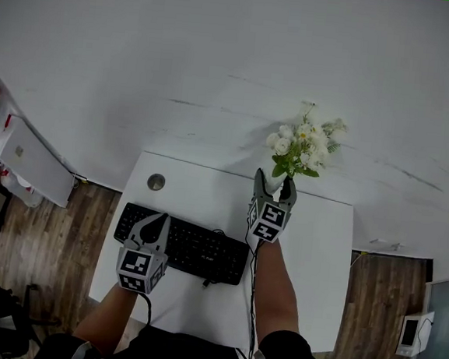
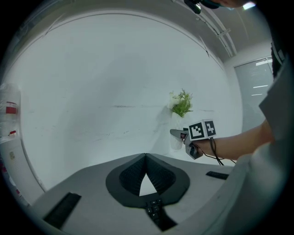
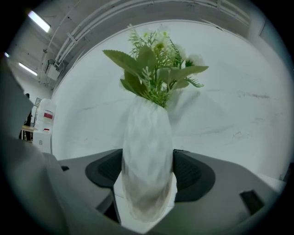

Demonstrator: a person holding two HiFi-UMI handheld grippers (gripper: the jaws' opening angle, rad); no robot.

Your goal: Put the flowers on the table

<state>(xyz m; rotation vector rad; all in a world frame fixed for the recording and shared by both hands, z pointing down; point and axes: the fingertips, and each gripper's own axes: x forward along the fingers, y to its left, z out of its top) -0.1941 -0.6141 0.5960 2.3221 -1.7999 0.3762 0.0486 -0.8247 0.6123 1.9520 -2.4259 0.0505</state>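
One keyboard (image 1: 191, 247) beside right tongs (image 1: 275, 183) gripping vase (image 3: 147, 160)

Keyboard (image 1: 195, 249) across table's (image 1: 319, 257) front-left

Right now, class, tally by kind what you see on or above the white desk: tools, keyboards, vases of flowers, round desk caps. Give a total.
tools: 2 (left tool, right tool)
keyboard: 1
vase of flowers: 1
round cap: 1
Total: 5

White flowers (image 1: 301, 146) — upright, green-leaved (white vase (image 3: 147, 156))
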